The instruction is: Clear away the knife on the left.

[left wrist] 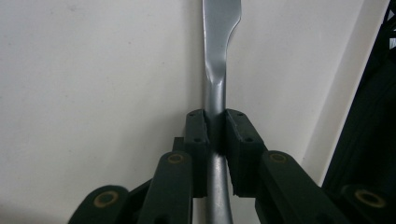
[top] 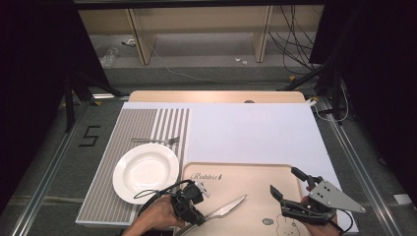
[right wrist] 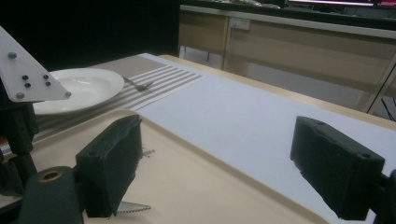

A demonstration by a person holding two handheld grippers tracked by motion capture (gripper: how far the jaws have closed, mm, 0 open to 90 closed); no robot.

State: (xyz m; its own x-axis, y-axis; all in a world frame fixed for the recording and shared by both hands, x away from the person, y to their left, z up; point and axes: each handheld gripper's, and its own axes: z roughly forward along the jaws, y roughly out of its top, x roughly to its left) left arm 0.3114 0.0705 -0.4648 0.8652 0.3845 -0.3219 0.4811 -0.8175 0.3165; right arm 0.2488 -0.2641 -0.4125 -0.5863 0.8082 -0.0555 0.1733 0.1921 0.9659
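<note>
On the desk (top: pixel 255 123), a beige tray (top: pixel 246 172) sits beside a white plate (top: pixel 145 172). Above the tray, the left tongs (left wrist: pixel 215 135) pinch a knife (top: pixel 225 208) by its handle, while the right tongs (top: pixel 287 184) are spread wide and hold nothing.

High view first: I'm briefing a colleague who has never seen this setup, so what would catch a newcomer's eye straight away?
The left gripper, near the bottom edge, is clamped on the handle of a table knife whose blade points out over the beige tray. At the tray's right side, the right gripper stands wide open with nothing between its jaws. Left of the tray, a white plate rests on a striped placemat, a fork lying just beyond it.
</note>
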